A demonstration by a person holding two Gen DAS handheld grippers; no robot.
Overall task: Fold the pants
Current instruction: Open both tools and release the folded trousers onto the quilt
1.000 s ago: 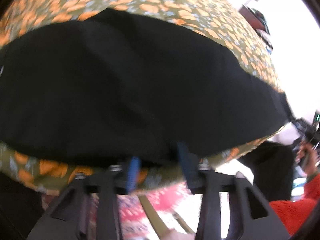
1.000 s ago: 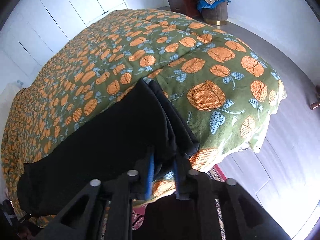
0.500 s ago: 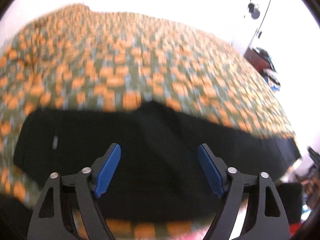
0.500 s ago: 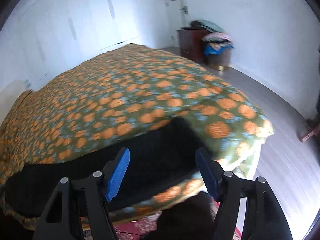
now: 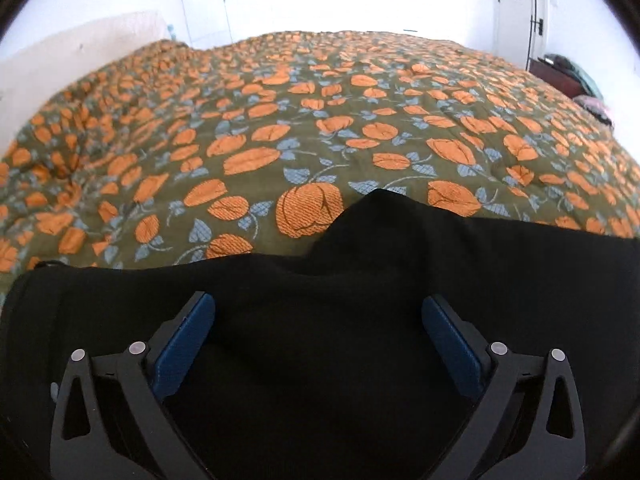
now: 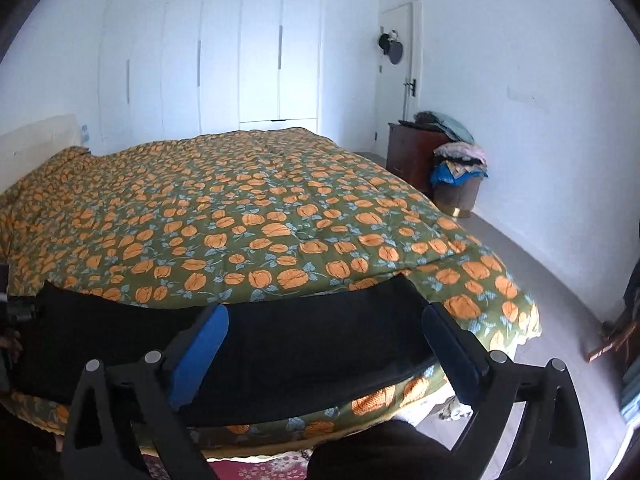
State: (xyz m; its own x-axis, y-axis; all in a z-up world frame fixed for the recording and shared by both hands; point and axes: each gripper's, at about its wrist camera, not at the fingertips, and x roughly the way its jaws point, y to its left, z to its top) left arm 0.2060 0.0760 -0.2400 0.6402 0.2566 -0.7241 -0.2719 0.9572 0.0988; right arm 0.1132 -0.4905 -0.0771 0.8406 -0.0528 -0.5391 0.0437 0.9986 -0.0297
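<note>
Both your tools, left tool [image 5: 318,334] and right tool [image 6: 324,340], have just released the black pants [image 6: 304,344], now flat along the bed [image 6: 280,216]; another fold comes next.

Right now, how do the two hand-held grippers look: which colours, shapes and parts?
The left gripper and the right gripper look alike. Each has two matte black fingers built as open triangular frames, joined by round silver rivets. Flat blue pads with a fine texture line the inner faces of the fingers. No cables, markings or sleeves are visible.
</note>
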